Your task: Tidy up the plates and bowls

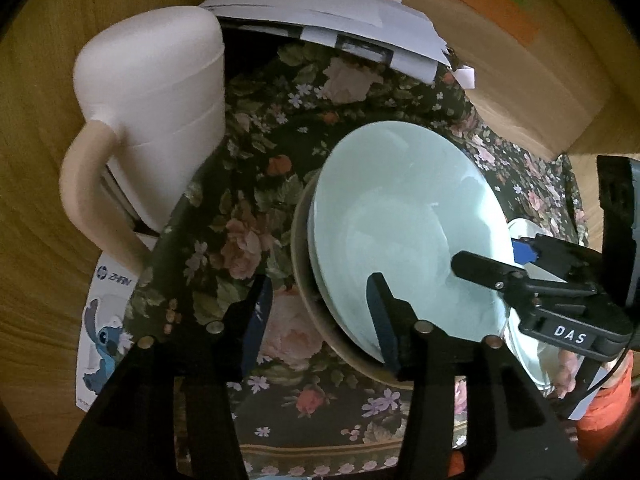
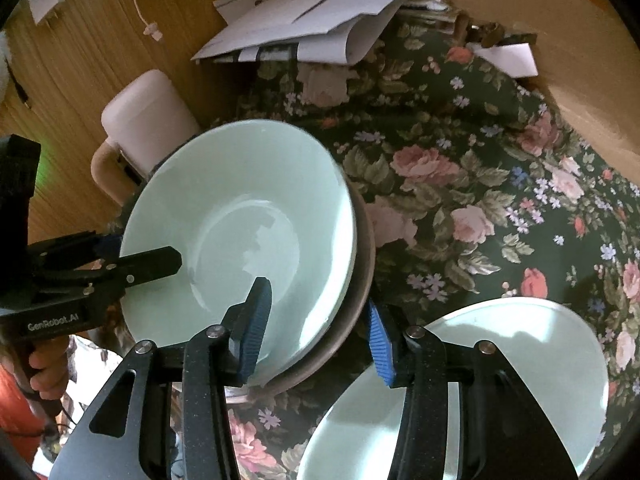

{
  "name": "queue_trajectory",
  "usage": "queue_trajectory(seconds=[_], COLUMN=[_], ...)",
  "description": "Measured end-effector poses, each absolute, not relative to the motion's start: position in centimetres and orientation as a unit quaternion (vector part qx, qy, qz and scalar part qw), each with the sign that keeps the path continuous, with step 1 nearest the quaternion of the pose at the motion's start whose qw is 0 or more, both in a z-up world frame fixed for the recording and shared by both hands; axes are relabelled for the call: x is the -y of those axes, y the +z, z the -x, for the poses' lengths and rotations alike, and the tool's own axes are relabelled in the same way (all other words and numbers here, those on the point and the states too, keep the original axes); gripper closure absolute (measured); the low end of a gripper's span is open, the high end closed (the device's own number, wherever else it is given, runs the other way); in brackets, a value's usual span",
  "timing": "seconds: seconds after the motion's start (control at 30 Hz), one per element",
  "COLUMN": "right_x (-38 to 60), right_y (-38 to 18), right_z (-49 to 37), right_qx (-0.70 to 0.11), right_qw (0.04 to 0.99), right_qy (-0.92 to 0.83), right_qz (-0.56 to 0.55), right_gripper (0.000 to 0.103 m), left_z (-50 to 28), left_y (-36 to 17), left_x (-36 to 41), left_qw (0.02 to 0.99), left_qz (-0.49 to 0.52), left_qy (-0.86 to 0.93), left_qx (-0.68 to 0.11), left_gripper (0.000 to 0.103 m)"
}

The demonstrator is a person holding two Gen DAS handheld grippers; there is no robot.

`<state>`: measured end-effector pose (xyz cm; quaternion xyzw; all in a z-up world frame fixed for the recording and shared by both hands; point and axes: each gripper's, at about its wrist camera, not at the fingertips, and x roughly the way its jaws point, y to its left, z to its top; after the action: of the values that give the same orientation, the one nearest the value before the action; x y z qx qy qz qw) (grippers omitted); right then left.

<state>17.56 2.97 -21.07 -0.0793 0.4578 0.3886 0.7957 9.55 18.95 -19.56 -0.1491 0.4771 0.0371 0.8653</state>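
Observation:
A pale green bowl (image 1: 404,236) (image 2: 240,228) sits nested in a brown bowl (image 1: 320,320) (image 2: 356,296) on the floral cloth. My left gripper (image 1: 318,312) is open, its jaws astride the near rim of the two stacked bowls. My right gripper (image 2: 318,320) is open, its jaws astride the opposite rim. Each gripper shows in the other's view, the right gripper (image 1: 484,268) and the left gripper (image 2: 148,264), both with a finger over the green bowl. A second pale green dish (image 2: 520,364) lies beside the stack; its edge (image 1: 524,352) shows in the left view.
A white jug with a beige handle (image 1: 156,120) (image 2: 140,128) stands at the cloth's edge. Stacked papers (image 1: 328,20) (image 2: 312,16) lie at the back. Wooden walls (image 1: 540,60) surround the floral cloth (image 2: 480,184). A Stitch sticker sheet (image 1: 104,332) lies at left.

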Motion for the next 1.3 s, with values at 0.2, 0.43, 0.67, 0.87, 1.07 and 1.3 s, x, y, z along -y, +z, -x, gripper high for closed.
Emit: queue_trajectory(seconds=[0.2,0.43,0.67,0.87,1.07,1.3], right_x=[-3.5,-3.8,-3.2,-2.5,-1.3,0.5], right_y=[-21.7,-21.8,-21.3,-20.7,-18.9,-16.3], right_z=[-17.9,-17.9,-18.1,-17.9,-17.4,-16.7], right_qx=[-0.468,-0.467,-0.47,-0.467,-0.448,-0.425], right_qw=[0.788,0.793,0.794,0.797,0.807,0.822], right_qy=[0.393,0.385,0.382,0.381,0.382,0.379], right_qz=[0.071,0.065,0.055,0.047,0.041,0.027], right_gripper=[0.061,0.066,0.066,0.066,0.066,0.066], left_z=[-10.4,-10.6,-10.8,-10.6,-10.2,-9.9], left_y=[-20.5,-20.4,-20.1,-19.5,-17.8,-15.4], left_x=[-18.0,-17.5,-17.3,-17.2,-16.6,-15.0], left_qw=[0.858,0.863,0.865,0.867,0.875,0.886], left_qz=[0.157,0.143,0.142,0.148,0.143,0.136], left_qy=[0.012,0.03,0.043,0.041,0.043,0.035], left_qx=[-0.489,-0.484,-0.48,-0.475,-0.46,-0.442], left_gripper=[0.061,0.061,0.062,0.062,0.062,0.062])
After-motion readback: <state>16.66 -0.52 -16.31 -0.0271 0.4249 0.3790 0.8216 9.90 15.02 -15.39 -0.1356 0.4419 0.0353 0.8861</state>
